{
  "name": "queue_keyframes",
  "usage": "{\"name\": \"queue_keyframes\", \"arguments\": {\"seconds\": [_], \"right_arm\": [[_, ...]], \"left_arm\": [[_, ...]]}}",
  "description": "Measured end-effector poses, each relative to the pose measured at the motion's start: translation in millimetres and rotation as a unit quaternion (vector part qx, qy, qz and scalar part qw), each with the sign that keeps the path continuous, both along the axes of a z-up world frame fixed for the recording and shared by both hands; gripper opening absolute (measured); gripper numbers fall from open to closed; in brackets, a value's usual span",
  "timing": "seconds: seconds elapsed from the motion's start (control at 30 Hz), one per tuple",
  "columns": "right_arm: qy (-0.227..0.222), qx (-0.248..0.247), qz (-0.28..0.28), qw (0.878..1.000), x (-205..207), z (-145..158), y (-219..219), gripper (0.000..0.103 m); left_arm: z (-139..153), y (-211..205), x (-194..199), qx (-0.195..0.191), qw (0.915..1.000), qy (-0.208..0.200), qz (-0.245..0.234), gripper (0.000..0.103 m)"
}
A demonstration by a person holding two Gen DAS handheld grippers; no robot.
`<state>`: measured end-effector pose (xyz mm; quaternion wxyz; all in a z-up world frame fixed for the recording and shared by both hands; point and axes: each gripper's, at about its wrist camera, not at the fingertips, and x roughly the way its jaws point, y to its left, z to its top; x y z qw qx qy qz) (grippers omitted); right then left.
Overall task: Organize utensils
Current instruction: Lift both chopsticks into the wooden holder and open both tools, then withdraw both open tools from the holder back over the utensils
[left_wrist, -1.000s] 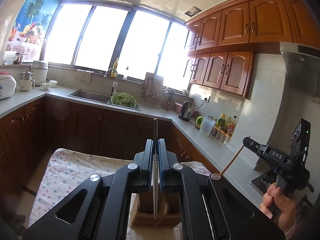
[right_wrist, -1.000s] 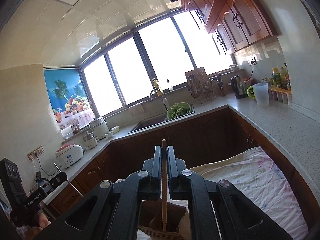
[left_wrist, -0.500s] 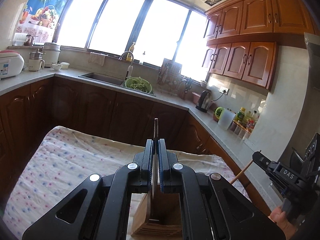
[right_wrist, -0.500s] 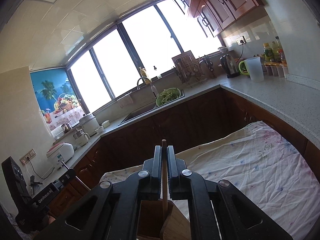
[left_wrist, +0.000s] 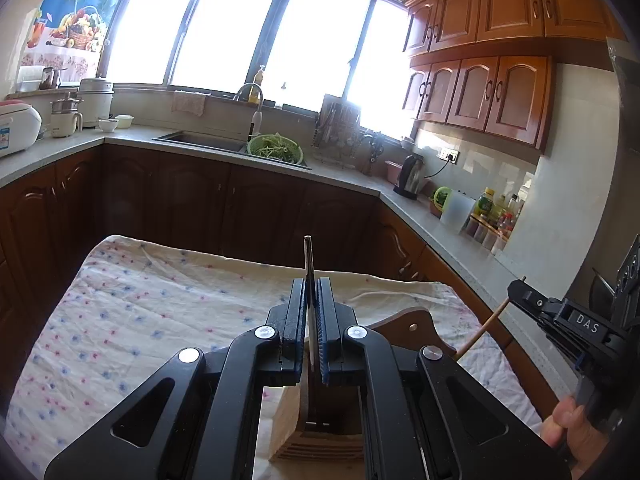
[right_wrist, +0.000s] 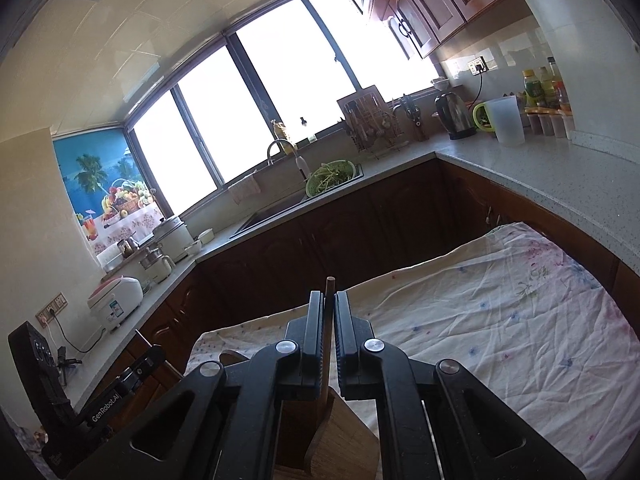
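My left gripper (left_wrist: 309, 292) is shut on a thin metal utensil handle (left_wrist: 307, 256) that stands upright between the pads, its lower end in the wooden utensil holder (left_wrist: 320, 428) below. My right gripper (right_wrist: 329, 308) is shut on a wooden chopstick (right_wrist: 329, 292), which also reaches down into the wooden holder (right_wrist: 340, 436). In the left wrist view the right gripper (left_wrist: 520, 294) shows at the right edge with the chopstick (left_wrist: 484, 328) slanting down toward the holder. In the right wrist view the left gripper (right_wrist: 154, 354) shows at the lower left.
The holder stands on a table under a flowered cloth (left_wrist: 132, 320). A wooden board (left_wrist: 412, 326) lies behind the holder. Dark cabinets and a grey counter (left_wrist: 344, 178) ring the table, with a sink, a green colander (left_wrist: 275, 149) and a kettle (left_wrist: 412, 174).
Both grippers have tilted and lowered toward the holder, still shut on their utensils. The table and holder now fill more of both views.
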<state>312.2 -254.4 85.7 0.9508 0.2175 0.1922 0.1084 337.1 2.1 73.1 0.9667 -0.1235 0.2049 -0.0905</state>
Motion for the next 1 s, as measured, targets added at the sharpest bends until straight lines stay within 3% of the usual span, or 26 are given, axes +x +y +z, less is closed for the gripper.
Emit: {"name": "queue_keyframes", "arguments": {"seconds": [0.1, 0.17, 0.2, 0.23, 0.27, 0.3, 0.37, 0.43, 0.63, 1.0], "right_arm": [[0.01, -0.001, 0.006, 1.0, 3.2, -2.2, 1.4, 0.011], [0.013, -0.003, 0.011, 1.0, 2.4, -4.4, 3.0, 0.023], [0.011, -0.002, 0.013, 1.0, 0.4, -3.6, 2.7, 0.045], [0.005, 0.002, 0.017, 1.0, -2.8, -2.9, 1.8, 0.067], [-0.002, 0.006, 0.018, 1.0, -7.2, -1.9, 0.6, 0.073], [-0.009, 0.006, 0.015, 1.0, -12.7, -0.5, -0.6, 0.075], [-0.017, 0.006, 0.014, 1.0, -22.0, 2.8, -4.0, 0.079], [-0.019, 0.017, 0.014, 1.0, -30.1, 3.8, -10.1, 0.093], [-0.015, 0.036, 0.021, 0.999, -58.4, 1.8, -25.2, 0.098], [0.014, 0.008, 0.007, 1.0, -132.4, -21.6, -43.3, 0.099]], "left_arm": [[-0.3, 1.2, 1.2, 0.002, 1.0, 0.008, 0.0, 0.005], [-0.6, 1.7, 1.6, 0.003, 0.9998, 0.018, -0.005, 0.012], [-0.3, 2.1, -0.1, 0.004, 0.9998, 0.02, -0.004, 0.027], [0.3, 3.3, -3.2, 0.005, 0.9998, 0.02, 0.001, 0.052], [1.5, 5.4, -7.7, 0.005, 0.9998, 0.016, 0.008, 0.062], [2.7, 8.0, -13.6, 0.003, 0.9999, 0.008, 0.012, 0.068], [4.7, 12.2, -21.6, 0.001, 0.9999, 0.008, 0.01, 0.069], [4.8, 16.7, -29.3, -0.001, 0.9998, 0.013, 0.012, 0.073], [2.9, 27.1, -62.8, -0.001, 0.9996, 0.021, 0.019, 0.085], [-18.8, 36.9, -133.0, 0.023, 0.9978, 0.061, 0.015, 0.087]]}}
